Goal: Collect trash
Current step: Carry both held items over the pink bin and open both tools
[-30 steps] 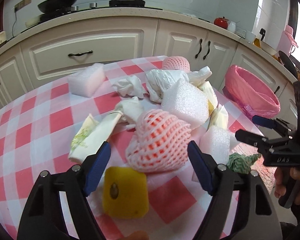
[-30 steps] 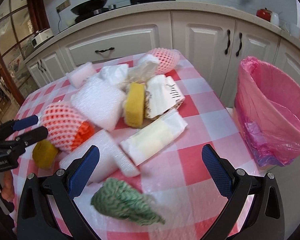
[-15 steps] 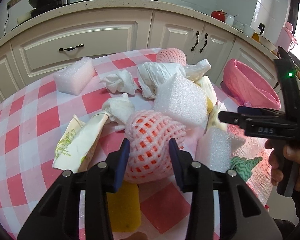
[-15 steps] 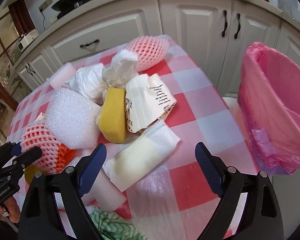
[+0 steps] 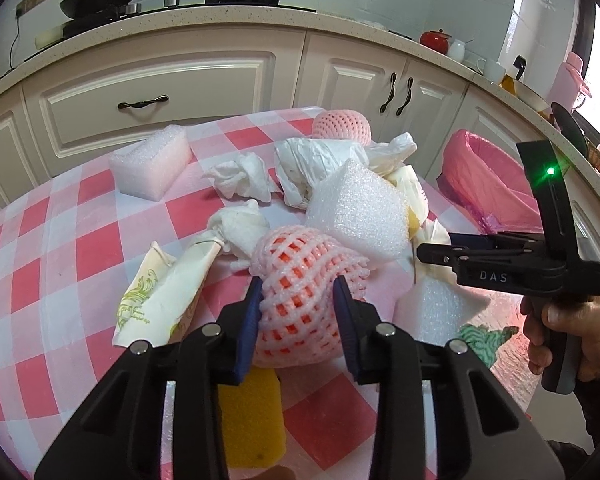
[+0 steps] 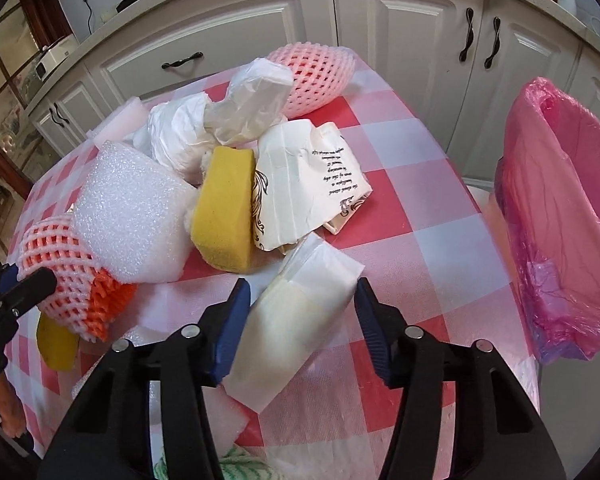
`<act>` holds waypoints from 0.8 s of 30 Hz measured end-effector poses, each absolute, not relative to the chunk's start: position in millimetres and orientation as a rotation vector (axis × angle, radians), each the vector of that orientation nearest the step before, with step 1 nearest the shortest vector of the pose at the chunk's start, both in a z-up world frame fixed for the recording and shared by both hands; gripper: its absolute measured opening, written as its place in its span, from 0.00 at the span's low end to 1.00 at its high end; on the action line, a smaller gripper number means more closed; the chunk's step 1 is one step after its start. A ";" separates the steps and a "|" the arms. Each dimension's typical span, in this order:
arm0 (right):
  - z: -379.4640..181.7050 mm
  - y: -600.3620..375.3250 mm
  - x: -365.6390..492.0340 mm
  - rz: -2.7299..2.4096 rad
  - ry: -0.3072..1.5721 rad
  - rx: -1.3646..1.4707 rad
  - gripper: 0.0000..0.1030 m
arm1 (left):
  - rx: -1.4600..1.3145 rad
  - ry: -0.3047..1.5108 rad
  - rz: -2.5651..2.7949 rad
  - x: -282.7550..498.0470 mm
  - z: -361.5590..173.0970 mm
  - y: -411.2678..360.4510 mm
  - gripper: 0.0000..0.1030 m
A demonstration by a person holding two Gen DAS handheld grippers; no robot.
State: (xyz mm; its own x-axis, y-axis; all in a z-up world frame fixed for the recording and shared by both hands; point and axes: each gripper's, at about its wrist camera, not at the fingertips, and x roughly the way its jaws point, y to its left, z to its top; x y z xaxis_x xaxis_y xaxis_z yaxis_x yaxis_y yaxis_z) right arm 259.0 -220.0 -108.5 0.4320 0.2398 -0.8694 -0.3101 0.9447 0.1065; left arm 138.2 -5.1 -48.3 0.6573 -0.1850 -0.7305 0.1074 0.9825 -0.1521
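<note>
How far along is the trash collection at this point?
Nothing looks binned yet: what shows of the pink bin holds no trash. In hand: left gripper closing on the foam net, right gripper closing around the white packet. Sponges, foam and paper remain on the table.

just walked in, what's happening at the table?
A person with a handheld gripper in each hand is clearing trash off a checked table. The left gripper has its jaws closing on a pink foam fruit net, pads pressing its sides. The right gripper has its jaws closing around a white plastic packet, not clearly pinched yet. A pink-lined bin waits beside the table. Foam blocks, sponges and crumpled paper still lie there.
</note>
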 end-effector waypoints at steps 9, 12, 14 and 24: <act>-100.0 -231.6 253.7 0.354 1.040 -0.067 0.38 | -0.103 0.824 -0.146 135.3 -40.5 -1.8 0.27; -92.9 -234.0 250.7 0.358 1.017 -0.063 0.36 | -0.101 0.814 -0.141 133.0 -36.1 -2.4 0.27; -82.8 -236.1 246.0 0.358 0.984 -0.070 0.36 | -0.099 0.805 -0.138 130.9 -32.2 -2.5 0.27; -38.5 -262.5 227.1 0.359 0.867 -0.023 0.36 | -0.081 0.742 -0.113 117.7 -1.8 -4.0 0.26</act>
State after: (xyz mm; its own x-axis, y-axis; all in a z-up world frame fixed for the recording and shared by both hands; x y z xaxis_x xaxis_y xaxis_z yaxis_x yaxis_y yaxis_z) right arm 227.1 -262.5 -38.5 0.5909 0.2993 -0.7491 -0.3180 0.9399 0.1247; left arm 117.7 -4.0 -1.8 0.7317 -0.1315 -0.6688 0.0742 0.9907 -0.1137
